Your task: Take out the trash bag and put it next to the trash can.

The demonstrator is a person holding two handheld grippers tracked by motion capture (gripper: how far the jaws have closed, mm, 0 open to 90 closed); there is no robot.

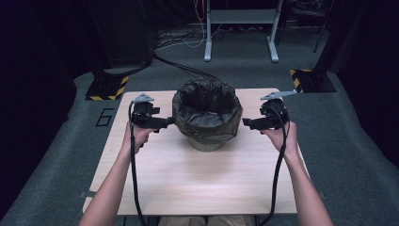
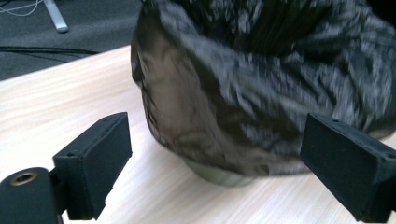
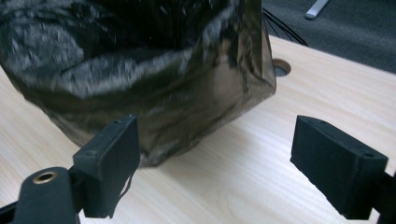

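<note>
A small bin [image 1: 207, 143] lined with a black plastic bag [image 1: 207, 115] stands at the middle back of the wooden table [image 1: 197, 183]. The bag's edge is folded down over the rim and hides most of the bin. My left gripper [image 1: 170, 121] hovers just left of the bag, jaws pointing at its side, open with nothing between them. My right gripper [image 1: 245, 122] mirrors it on the right, also open. In the left gripper view the bag [image 2: 261, 88] fills the space ahead of the wide-apart pads [image 2: 100, 158]. The right gripper view shows the bag [image 3: 140, 79] and its pads [image 3: 114, 163] clear of it.
Dark carpet surrounds the table. Behind it stand a grey metal frame [image 1: 240, 28], loose cables [image 1: 183, 40] and two yellow-black striped stand bases [image 1: 108, 87]. A cable hole [image 3: 281, 67] sits in the tabletop near the bag. Both gripper cables trail back toward the person.
</note>
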